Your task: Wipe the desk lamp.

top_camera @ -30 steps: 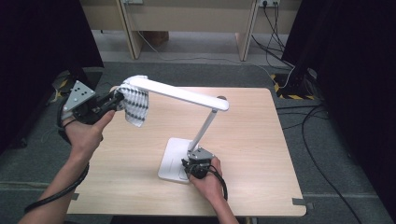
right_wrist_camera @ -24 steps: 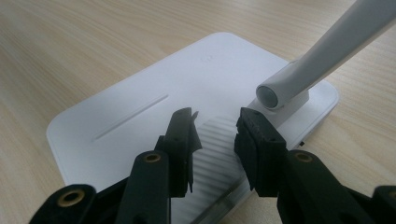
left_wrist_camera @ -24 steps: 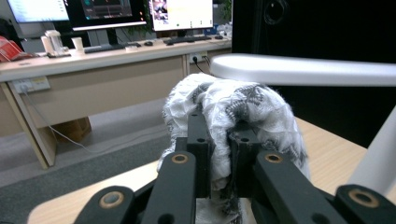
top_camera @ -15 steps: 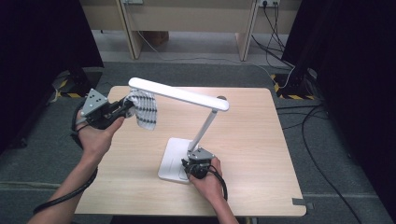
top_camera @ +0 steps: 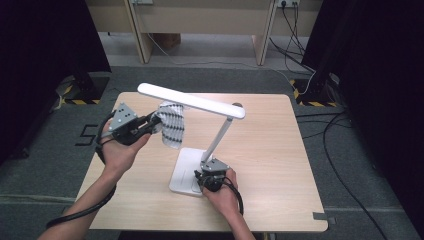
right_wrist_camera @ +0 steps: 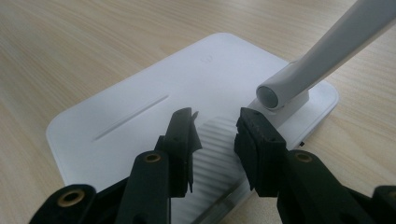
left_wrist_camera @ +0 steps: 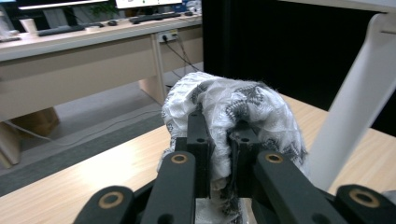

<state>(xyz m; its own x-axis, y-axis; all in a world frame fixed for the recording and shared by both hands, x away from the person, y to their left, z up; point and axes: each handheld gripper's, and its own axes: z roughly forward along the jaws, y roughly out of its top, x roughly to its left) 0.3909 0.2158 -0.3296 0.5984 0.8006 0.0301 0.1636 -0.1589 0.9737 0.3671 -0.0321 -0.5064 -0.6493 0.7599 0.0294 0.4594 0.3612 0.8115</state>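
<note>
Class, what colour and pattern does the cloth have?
White cloth with dark grey patterned rows; clearest in the left gripper view.

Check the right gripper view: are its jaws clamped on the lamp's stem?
No, the right gripper rests open-jawed on the lamp base, beside the stem.

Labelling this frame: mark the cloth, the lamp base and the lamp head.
cloth (top_camera: 172,127), high view, hanging middle.
lamp base (right_wrist_camera: 140,105), right gripper view, flat top.
lamp head (top_camera: 190,100), high view, middle of bar.

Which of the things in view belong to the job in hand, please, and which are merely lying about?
In the job:
- patterned cloth, pinched in left gripper
- white desk lamp
- right gripper, open on the lamp's base

Lying about:
- floor cables
- benches behind
</note>
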